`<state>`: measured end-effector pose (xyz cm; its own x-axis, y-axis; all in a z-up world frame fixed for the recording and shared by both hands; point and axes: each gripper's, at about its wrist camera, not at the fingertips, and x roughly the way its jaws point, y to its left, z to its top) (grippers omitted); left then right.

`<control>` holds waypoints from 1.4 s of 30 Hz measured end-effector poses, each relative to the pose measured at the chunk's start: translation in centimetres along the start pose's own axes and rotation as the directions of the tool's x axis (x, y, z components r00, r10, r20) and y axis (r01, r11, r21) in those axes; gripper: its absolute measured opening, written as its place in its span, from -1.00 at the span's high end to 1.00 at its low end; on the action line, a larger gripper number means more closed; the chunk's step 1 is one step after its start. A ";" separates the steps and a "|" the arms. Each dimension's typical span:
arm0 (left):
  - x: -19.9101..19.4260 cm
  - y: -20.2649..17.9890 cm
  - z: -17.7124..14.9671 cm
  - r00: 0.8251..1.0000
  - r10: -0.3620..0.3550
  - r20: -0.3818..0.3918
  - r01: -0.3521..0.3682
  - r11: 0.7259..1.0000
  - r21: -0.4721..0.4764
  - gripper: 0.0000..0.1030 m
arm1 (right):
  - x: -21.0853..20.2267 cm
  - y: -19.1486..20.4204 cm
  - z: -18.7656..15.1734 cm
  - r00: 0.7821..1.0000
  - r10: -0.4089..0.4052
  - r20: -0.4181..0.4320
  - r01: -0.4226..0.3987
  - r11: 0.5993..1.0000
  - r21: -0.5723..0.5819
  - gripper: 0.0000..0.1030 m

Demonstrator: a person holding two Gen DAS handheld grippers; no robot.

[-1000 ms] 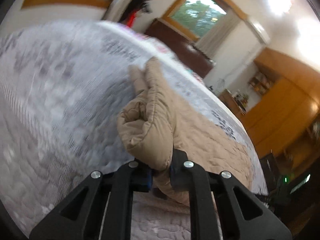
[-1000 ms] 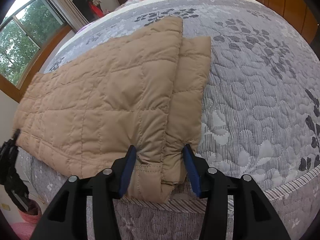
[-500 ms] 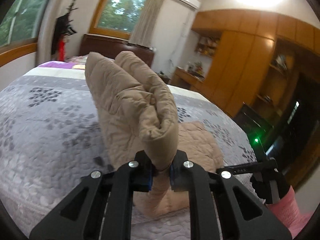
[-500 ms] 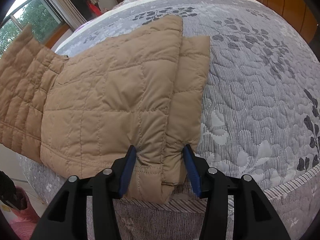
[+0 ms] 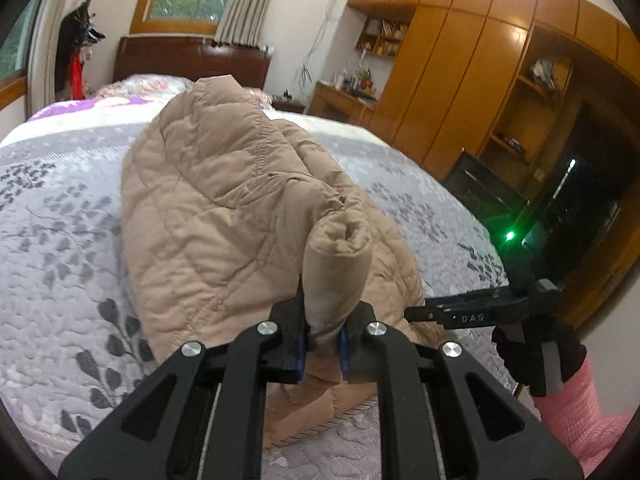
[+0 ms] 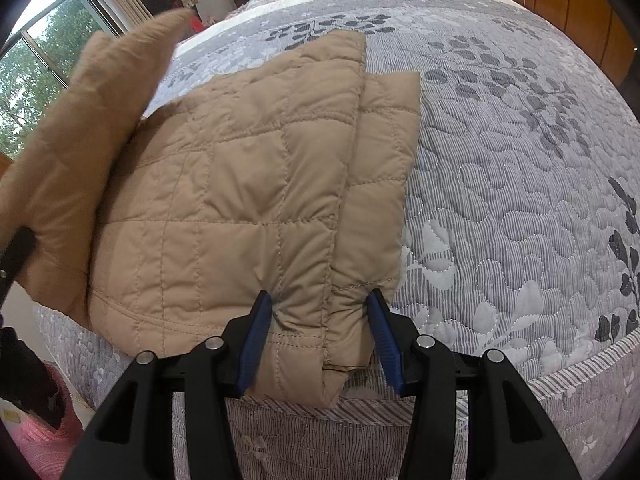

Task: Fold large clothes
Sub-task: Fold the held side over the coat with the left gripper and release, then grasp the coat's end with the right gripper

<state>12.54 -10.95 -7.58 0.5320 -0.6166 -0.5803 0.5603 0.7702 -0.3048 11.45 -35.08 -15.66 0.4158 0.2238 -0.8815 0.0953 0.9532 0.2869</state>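
Jacket [image 5: 224, 208], one tan quilted piece, rises off the bed [image 5: 60, 240] in the left wrist view, hiding the headboard's middle; the left tongs [image 5: 322, 344] are clamped on a bunched edge. In the right wrist view it lies at the bed's near edge, right tongs [image 6: 320, 320] half apart, gripping its folded corner.

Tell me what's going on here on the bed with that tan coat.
A person is folding a tan quilted coat on a bed covered by a grey leaf-patterned quilt, using a hand-held gripper in each hand. The right hand-held gripper clamps the coat's corner at the near edge of the bed. The left hand-held gripper is shut on a bunched piece of the same coat and holds that side up off the bed, so the fold is partway done and not yet laid flat.
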 end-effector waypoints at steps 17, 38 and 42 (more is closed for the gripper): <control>6.5 0.7 -2.9 0.987 -0.042 -0.157 0.045 0.999 0.017 0.76 | 0.1 -0.2 0.0 1.000 -0.003 -0.002 0.003 1.000 -0.001 -0.08; 3.8 2.2 -2.6 0.975 -0.160 -0.156 0.152 0.986 -0.065 0.40 | -0.5 -0.3 0.7 1.000 -0.022 -0.002 0.022 1.000 -0.002 -0.14; 1.4 3.0 -2.3 0.961 -0.236 -0.145 0.217 0.967 -0.132 0.19 | -1.7 0.0 0.8 0.999 -0.047 0.027 0.048 0.999 -0.016 -0.14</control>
<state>13.43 -9.13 -11.04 0.2874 -0.7505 -0.5952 0.5737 0.6325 -0.5205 11.44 -35.61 -13.89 0.4353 0.1728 -0.8835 0.1004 0.9660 0.2384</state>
